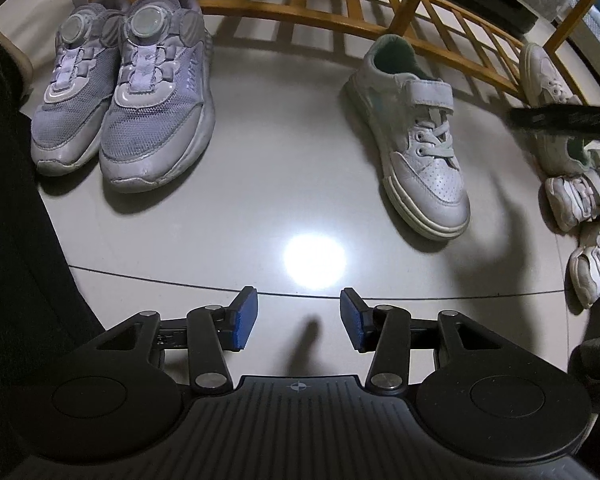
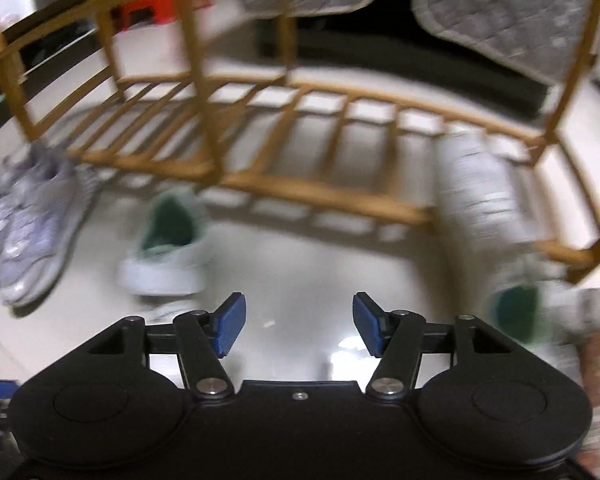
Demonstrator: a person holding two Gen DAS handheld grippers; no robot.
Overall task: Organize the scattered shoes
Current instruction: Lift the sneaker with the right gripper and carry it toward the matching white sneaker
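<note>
A lilac pair (image 1: 120, 100) stands side by side at upper left of the left wrist view, touching, toes toward the camera, each with a round dial on the tongue and mesh uppers, heels close to the wooden rack. A white sneaker (image 1: 416, 136) with a strap, laces and green lining stands upright alone at centre right, toe toward lower right. Its likely mate (image 1: 548, 80) lies at the right edge against the rack, partly hidden. Below it, two small white shoes (image 1: 584, 216) lie close together at the right edge. The right wrist view is blurred.
</note>
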